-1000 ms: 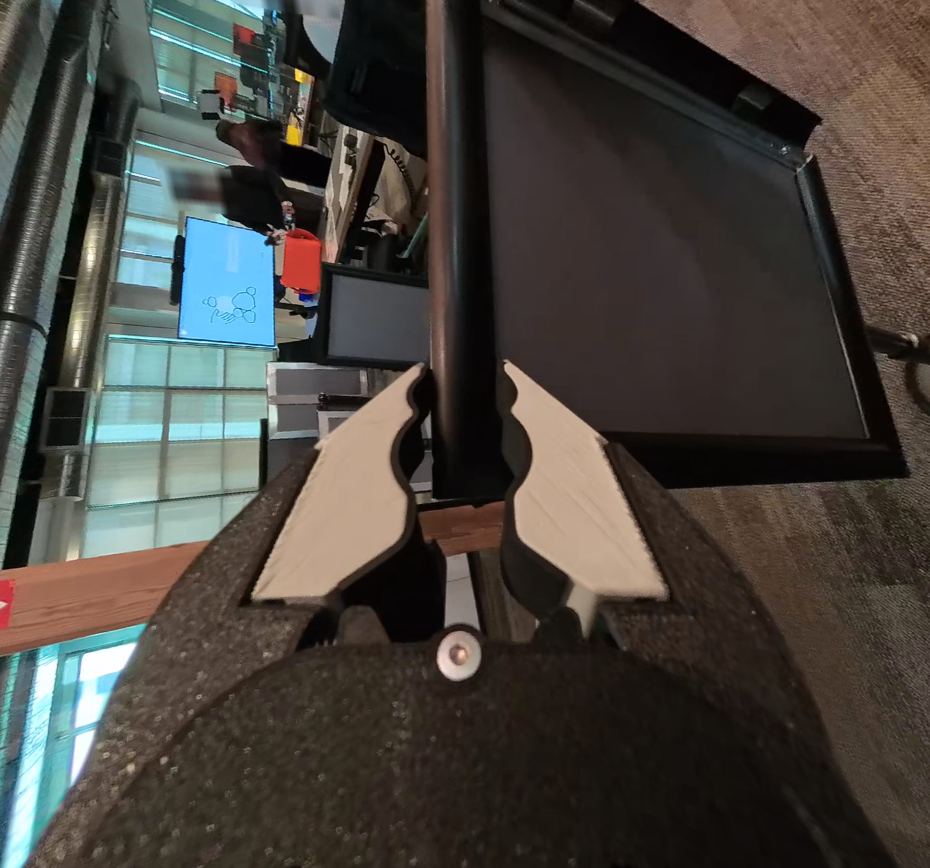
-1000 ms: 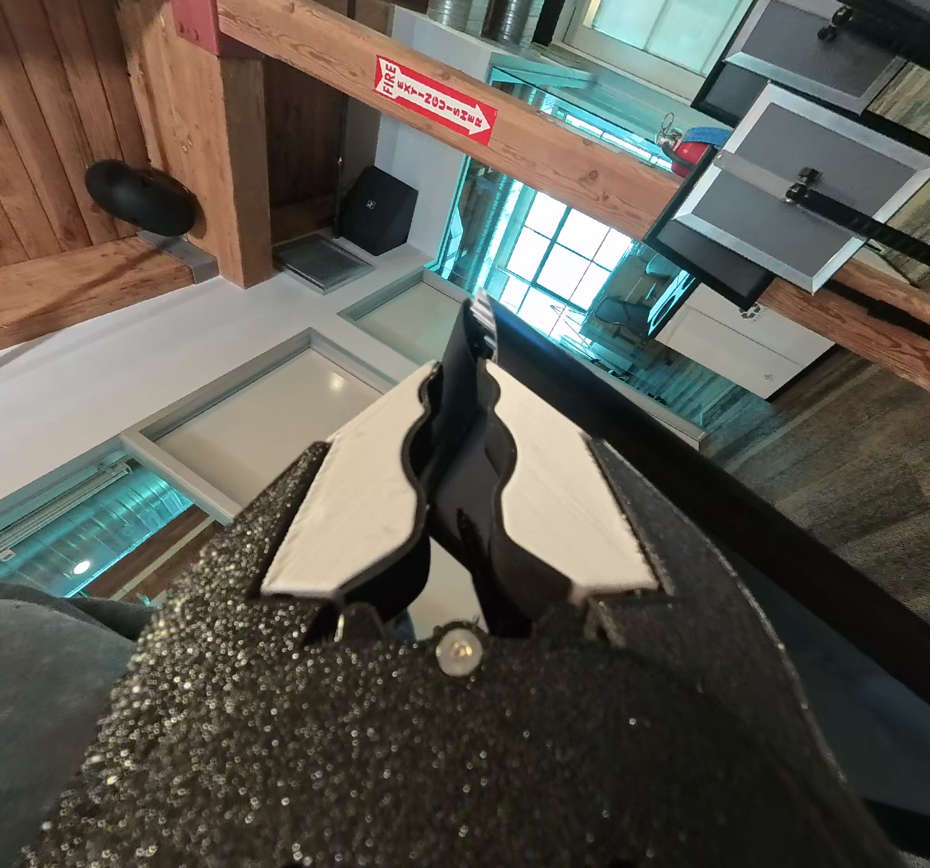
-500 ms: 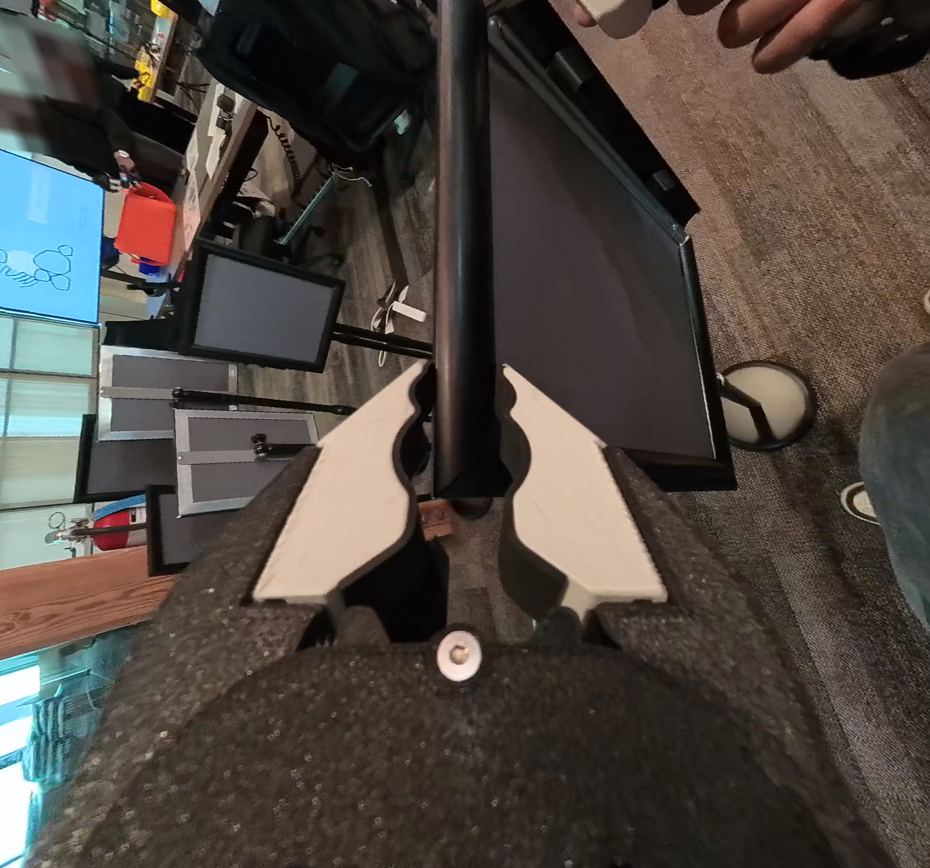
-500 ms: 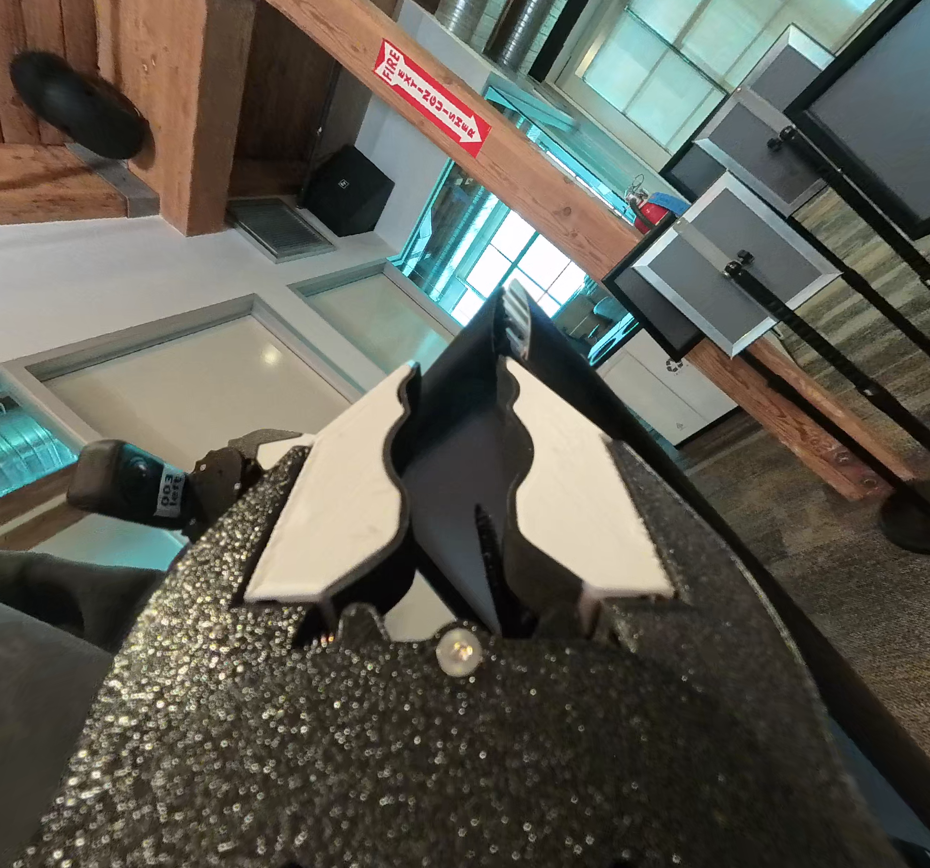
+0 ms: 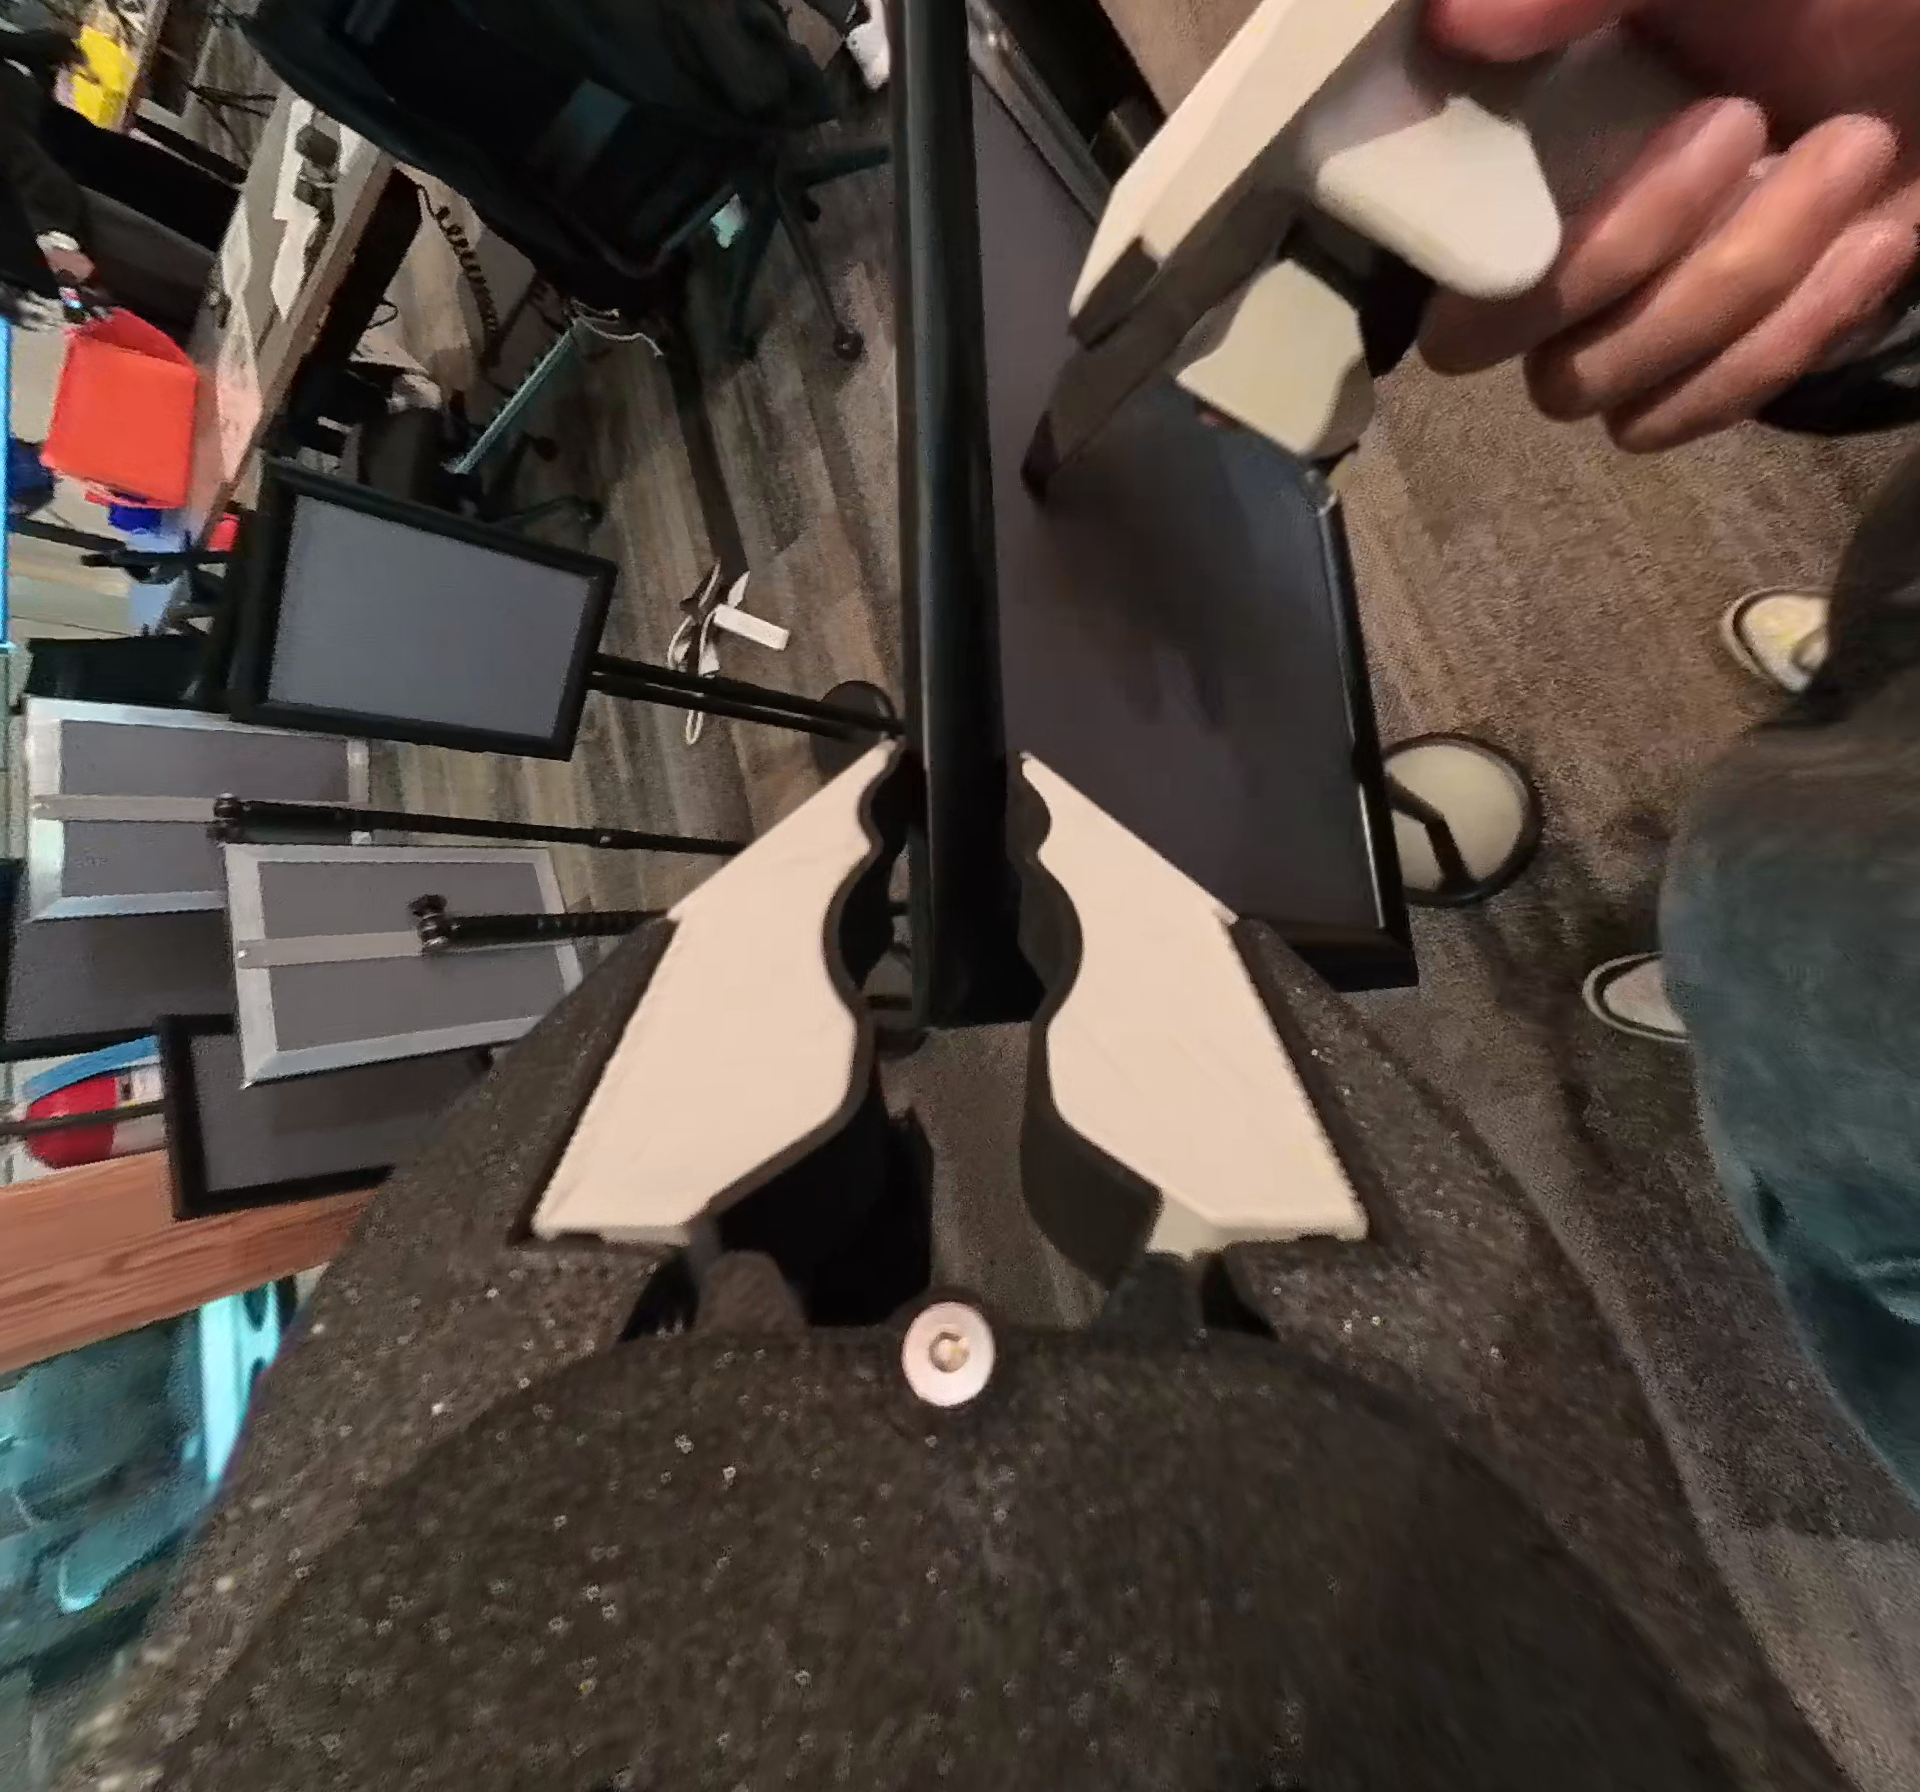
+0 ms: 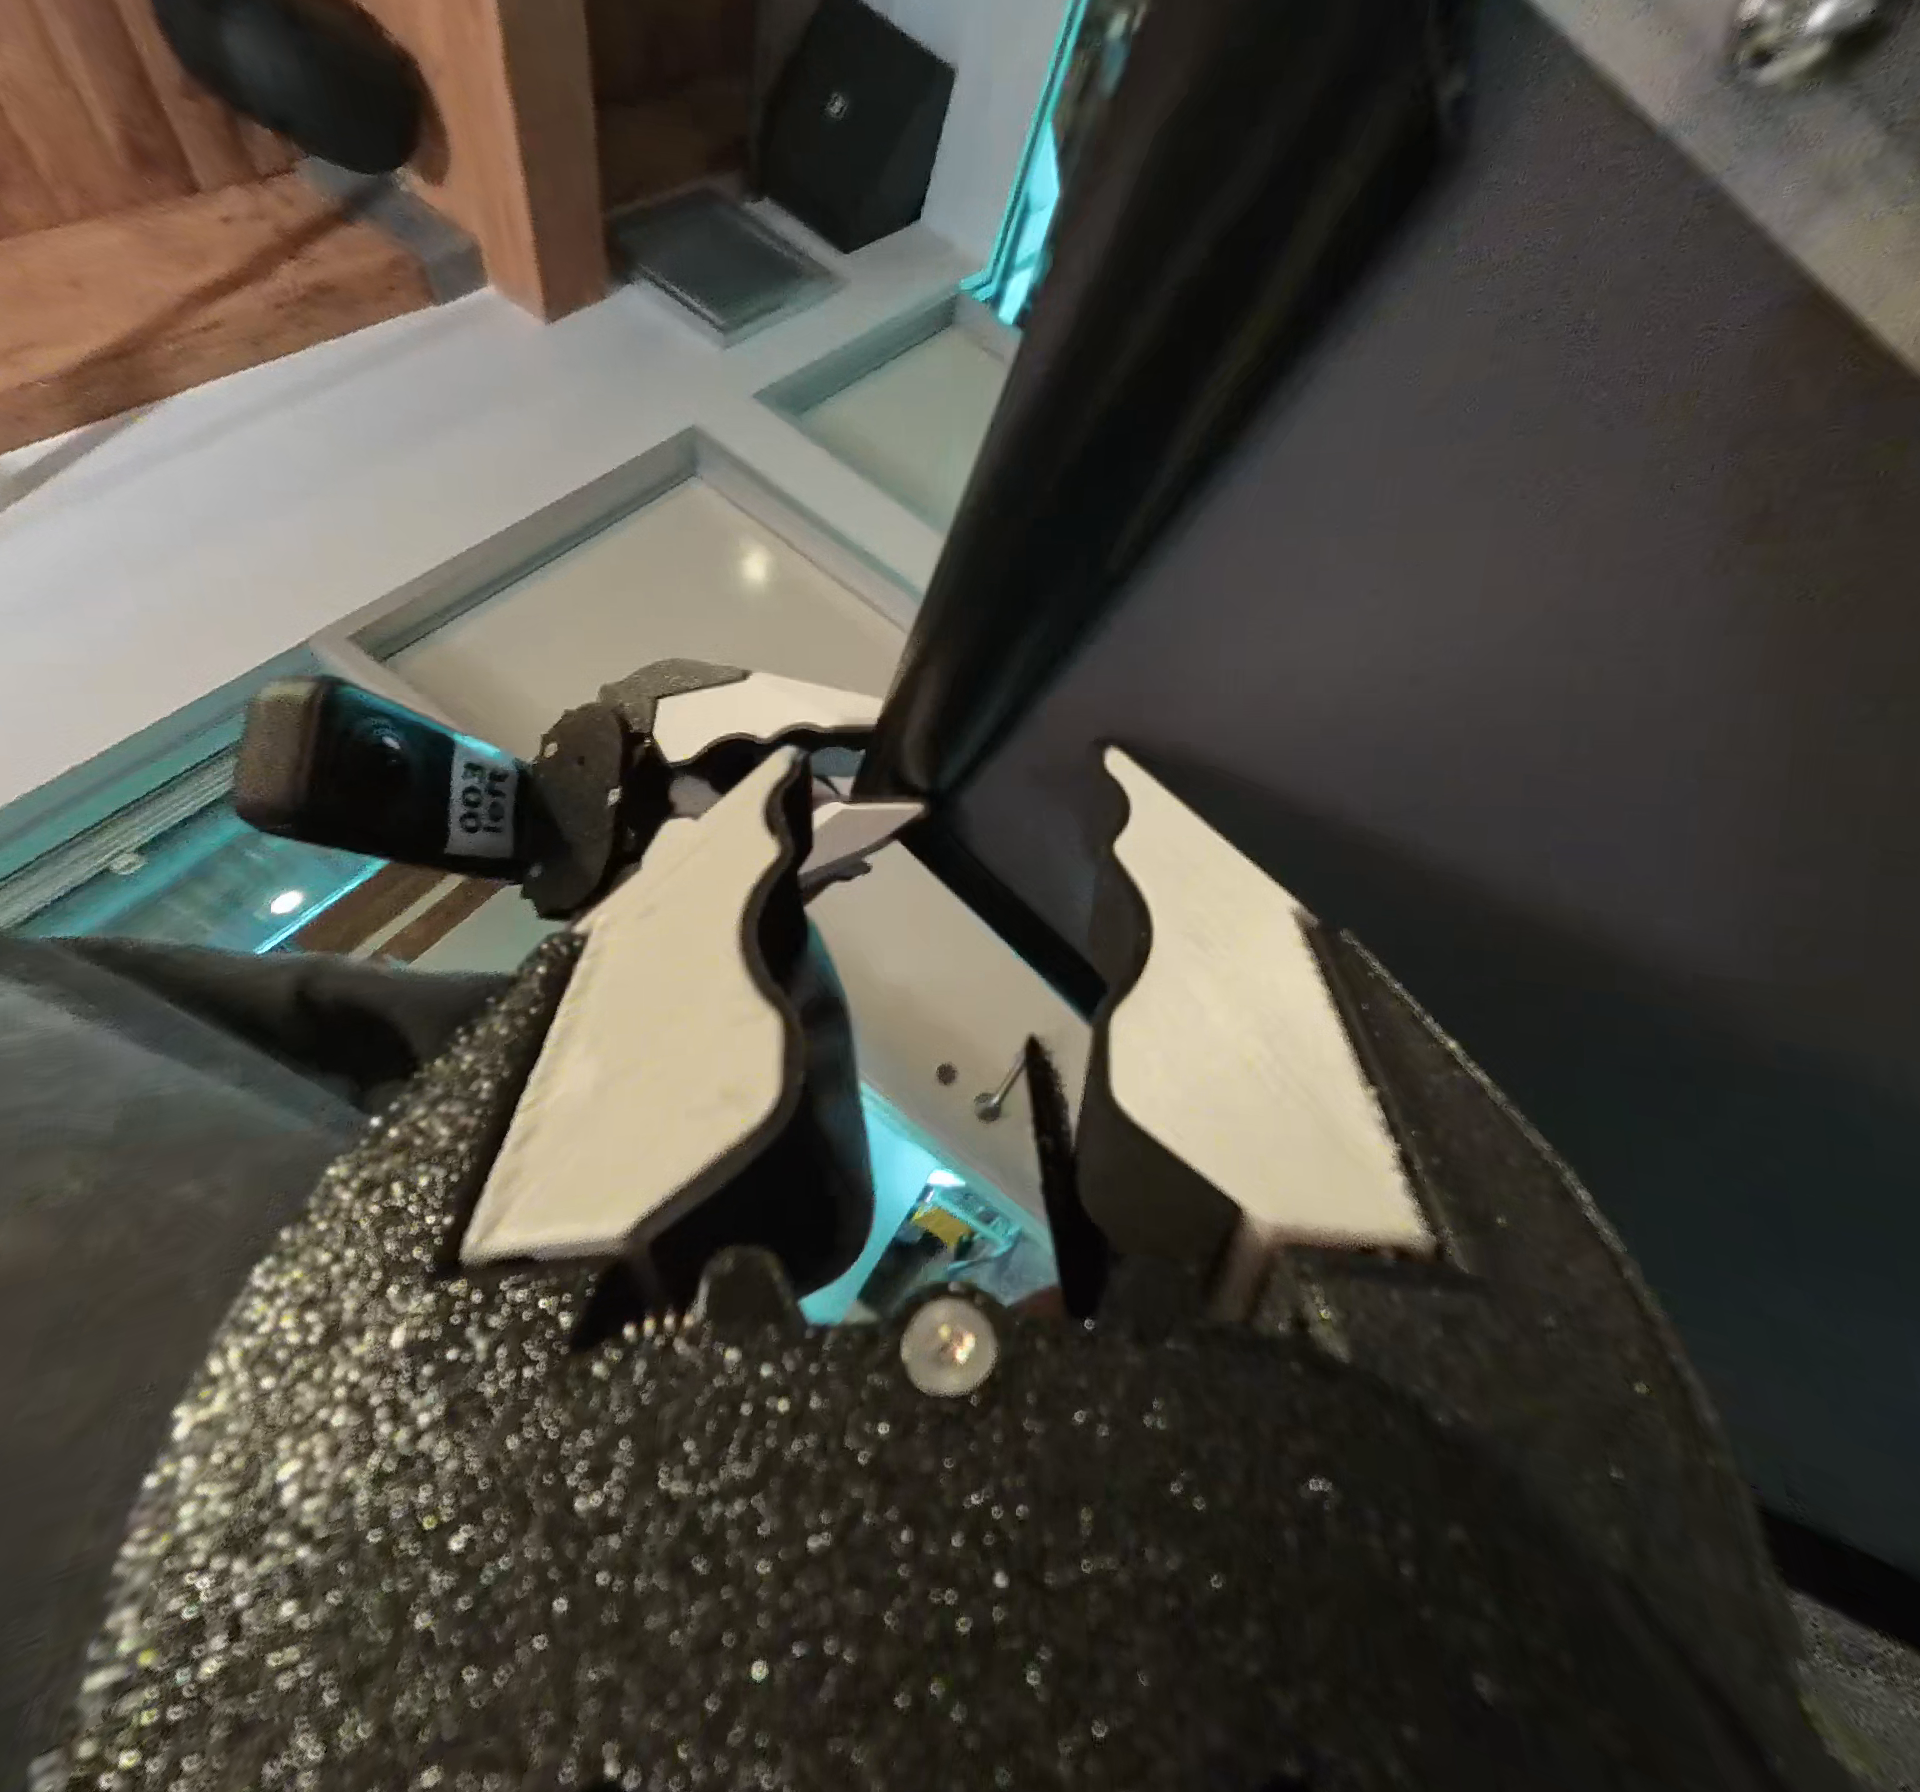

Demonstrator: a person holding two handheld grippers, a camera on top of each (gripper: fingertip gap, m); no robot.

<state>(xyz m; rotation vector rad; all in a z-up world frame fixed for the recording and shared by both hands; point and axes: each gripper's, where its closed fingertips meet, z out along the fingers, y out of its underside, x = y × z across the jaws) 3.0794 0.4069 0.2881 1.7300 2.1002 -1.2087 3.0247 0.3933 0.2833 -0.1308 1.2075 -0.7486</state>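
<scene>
The left gripper point(image 5: 958, 786) is clamping the black frame's point(image 5: 1164, 662) edge alone while the right gripper point(image 6: 951, 776) is hanging open beside its corner, so the frame is risking twisting loose toward the carpet point(image 5: 1579, 599).

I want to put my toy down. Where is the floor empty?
Bare carpet lies between the black framed board, a round base and the shoes. Left of the board is crowded: sign stands, a chair and a desk.

Black framed sign panel point(image 5: 1164, 662) edge-on, its edge clamped in left gripper point(image 5: 958, 778).
</scene>
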